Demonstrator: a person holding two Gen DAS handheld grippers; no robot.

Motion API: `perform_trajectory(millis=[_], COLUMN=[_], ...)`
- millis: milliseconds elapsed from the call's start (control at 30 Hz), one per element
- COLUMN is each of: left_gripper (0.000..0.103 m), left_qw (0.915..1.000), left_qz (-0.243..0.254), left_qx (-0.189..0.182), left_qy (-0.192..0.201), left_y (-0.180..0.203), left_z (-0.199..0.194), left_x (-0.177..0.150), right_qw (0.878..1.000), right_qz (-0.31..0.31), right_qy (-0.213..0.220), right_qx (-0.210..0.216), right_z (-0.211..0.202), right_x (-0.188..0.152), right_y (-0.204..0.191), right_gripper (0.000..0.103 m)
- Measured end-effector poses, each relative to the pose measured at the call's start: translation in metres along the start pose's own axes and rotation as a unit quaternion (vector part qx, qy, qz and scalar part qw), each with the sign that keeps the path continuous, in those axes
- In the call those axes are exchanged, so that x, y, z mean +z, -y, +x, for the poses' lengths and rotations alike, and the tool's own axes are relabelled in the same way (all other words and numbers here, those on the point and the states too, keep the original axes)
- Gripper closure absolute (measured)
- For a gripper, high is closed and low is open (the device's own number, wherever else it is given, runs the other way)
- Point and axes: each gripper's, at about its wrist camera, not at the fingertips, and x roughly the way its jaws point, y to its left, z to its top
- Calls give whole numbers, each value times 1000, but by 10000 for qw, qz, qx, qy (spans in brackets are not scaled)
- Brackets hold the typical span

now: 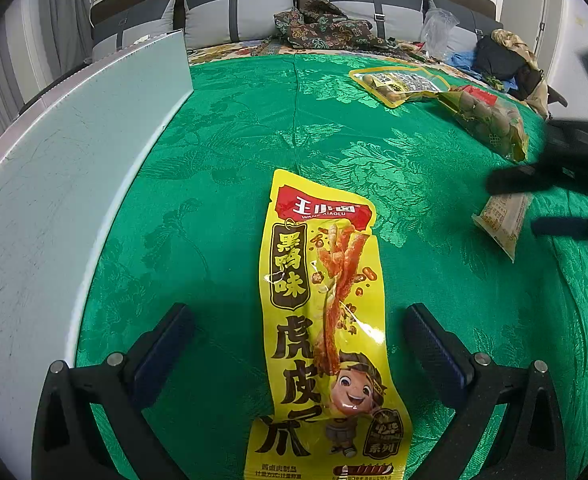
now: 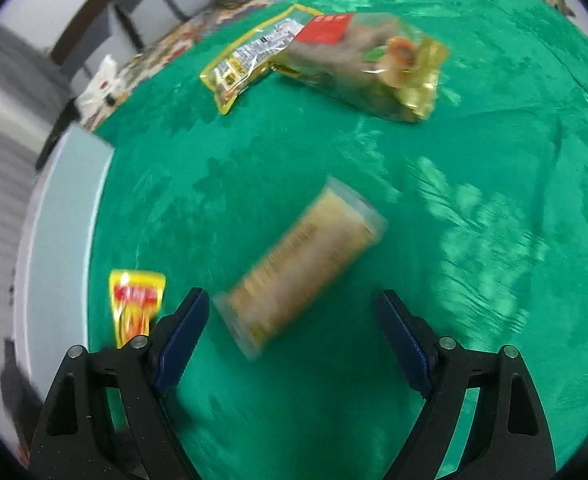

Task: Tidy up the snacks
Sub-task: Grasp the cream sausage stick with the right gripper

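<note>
Lying flat on the green patterned cloth (image 1: 221,128), a long yellow snack packet (image 1: 322,320) with red banner and cartoon figure runs lengthwise between the fingers of the left gripper (image 1: 298,344), whose jaws stand wide apart, one on either side of the packet and clear of it. A pale panel (image 1: 73,152) stands along the cloth's left edge. Toward the far right of the cloth, two transparent yellow-trimmed bags lie close together: a flat bag with a printed label (image 1: 398,82) and a bulkier bag of round brown pieces (image 1: 490,120); whether they touch cannot be told from the left view. Nearer on the right, a small beige wrapped pack (image 1: 502,218) lies partly under the dark outline of the right gripper (image 1: 534,200). The right wrist view is blurred. It shows the right gripper (image 2: 294,324) with jaws wide, holding nothing, and the beige pack (image 2: 298,268) lying diagonally on the cloth (image 2: 474,152), its near end between the fingertips; contact cannot be confirmed. The end of the yellow packet (image 2: 135,300) appears just beside the left finger (image 2: 181,336). Both far bags (image 2: 249,60) (image 2: 374,68) appear overlapping in this view. Cushions (image 1: 237,8) and heaped fabric (image 1: 326,28) lie beyond the cloth.
</note>
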Motion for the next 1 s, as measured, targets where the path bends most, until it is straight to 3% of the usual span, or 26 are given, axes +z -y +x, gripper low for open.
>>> perform_trajectory(millis=[167, 267, 333, 367, 400, 533, 600, 633, 733, 1000], left_gripper=[0, 0, 0, 0, 0, 6, 46, 50, 53, 54], left_qw=[10000, 10000, 10000, 10000, 10000, 9982, 9980, 9976, 9963, 9867], left_qz=[-1, -1, -2, -4, 2, 129, 226, 309, 191, -874], left_qx=[0, -1, -1, -8, -14, -121, -207, -253, -604, -1336], left_qy=[0, -1, -1, -2, -12, -577, -546, -564, -583, -310], left_y=[0, 0, 0, 0, 0, 1, 4, 6, 4, -20], left_z=[0, 0, 0, 0, 0, 6, -1, -4, -10, -60], left_x=[0, 0, 0, 0, 1, 14, 18, 19, 14, -20], right_qw=[9974, 9920, 9856, 9821, 9813, 9891, 9942, 9965, 9979, 9945], right_qz=[-300, -795, -1205, -1421, -1513, -1335, -1041, -840, -435, -289], right_qy=[171, 260, 316, 350, 337, 58, -2, -19, 39, 86], right_qx=[-630, -943, -1143, -1188, -1143, -611, -262, -25, 482, 1002], right_z=[16, 21, 17, 13, 8, -12, -24, -31, -50, -73], right_x=[14, 10, 1, -5, -9, -20, -26, -28, -38, -75], right_y=[-27, -37, -36, -34, -28, 6, 24, 34, 55, 52], right_gripper=[16, 19, 40, 61, 71, 71, 71, 71, 71, 71])
